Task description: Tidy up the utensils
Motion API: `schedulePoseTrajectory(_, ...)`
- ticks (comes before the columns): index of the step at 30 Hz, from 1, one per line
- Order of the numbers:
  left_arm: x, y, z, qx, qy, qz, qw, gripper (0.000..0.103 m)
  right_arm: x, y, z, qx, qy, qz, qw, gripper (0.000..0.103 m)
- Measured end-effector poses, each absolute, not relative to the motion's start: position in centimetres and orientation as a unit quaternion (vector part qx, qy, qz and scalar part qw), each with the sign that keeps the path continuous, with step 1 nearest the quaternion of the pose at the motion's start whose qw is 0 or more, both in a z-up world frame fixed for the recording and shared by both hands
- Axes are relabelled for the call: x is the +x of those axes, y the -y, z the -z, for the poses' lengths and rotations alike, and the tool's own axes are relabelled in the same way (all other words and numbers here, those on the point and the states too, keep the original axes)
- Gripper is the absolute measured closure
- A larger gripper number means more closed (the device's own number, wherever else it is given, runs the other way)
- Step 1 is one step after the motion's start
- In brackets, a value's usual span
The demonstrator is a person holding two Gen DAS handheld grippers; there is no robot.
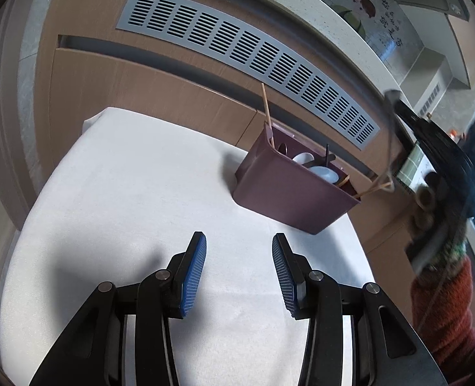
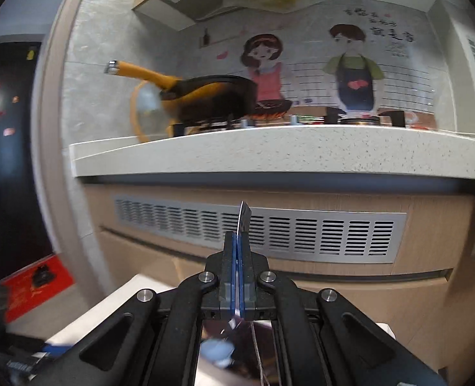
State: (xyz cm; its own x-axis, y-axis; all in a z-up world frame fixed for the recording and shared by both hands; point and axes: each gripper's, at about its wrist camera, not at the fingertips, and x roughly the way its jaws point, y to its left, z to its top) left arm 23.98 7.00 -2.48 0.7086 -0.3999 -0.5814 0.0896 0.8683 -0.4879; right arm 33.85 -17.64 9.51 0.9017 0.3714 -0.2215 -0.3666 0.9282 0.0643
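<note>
A maroon utensil bin [image 1: 288,193] stands at the far right of the white-clothed table [image 1: 134,193]. It holds white spoons [image 1: 325,173], wooden chopsticks [image 1: 266,106] and a dark utensil. My left gripper [image 1: 239,244] hovers open over the cloth in front of the bin, with nothing between its blue pads. To the right, blurred, my right gripper [image 1: 396,101] is raised above the bin. In the right wrist view my right gripper [image 2: 238,236] is shut on a thin flat metal utensil [image 2: 243,215] that sticks out past the fingertips. The bin [image 2: 237,347] shows below it.
A wooden cabinet front with a grey vent grille [image 1: 247,61] rises right behind the table. Above it runs a pale speckled countertop [image 2: 269,151] with a yellow-handled pan [image 2: 205,96] on a stove. A person's orange sleeve [image 1: 443,305] is at the right edge.
</note>
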Motion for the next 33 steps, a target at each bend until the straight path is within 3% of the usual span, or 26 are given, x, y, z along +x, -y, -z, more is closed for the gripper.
schedulePoseTrajectory(7, 24.4, -7.0, 3.4, -0.215, -0.364, 0.131, 0.897, 0.059, 35.3, 17.7, -7.5, 0.029, -0.067, -0.161, 0.984, 0.102)
schedulePoseTrajectory(12, 23.0, -5.8, 2.7, -0.154, -0.326, 0.107, 0.927, 0.059, 33.3, 20.0, -5.4, 0.052, -0.100, -0.144, 0.983, 0.099)
schedulePoseTrajectory(17, 21.3, -3.3, 1.5, -0.100, -0.294, 0.083, 0.947, 0.059, 27.5, 21.8, -4.5, 0.044, -0.129, -0.137, 0.981, 0.088)
schedulePoseTrajectory(21, 19.6, -1.7, 0.6, -0.093, -0.281, 0.074, 0.952, 0.059, 22.4, 22.5, -3.4, 0.058, -0.204, -0.152, 0.965, 0.079)
schedulePoseTrajectory(26, 17.6, 1.2, 0.5, -0.048, -0.296, 0.080, 0.951, 0.059, 16.6, 21.0, -0.5, 0.022, -0.281, -0.152, 0.948, 0.079)
schedulePoseTrajectory(33, 14.0, 2.9, -0.6, -0.018, -0.289, 0.063, 0.955, 0.059, 11.5, 20.2, 0.0, 0.017, -0.262, -0.141, 0.954, 0.079)
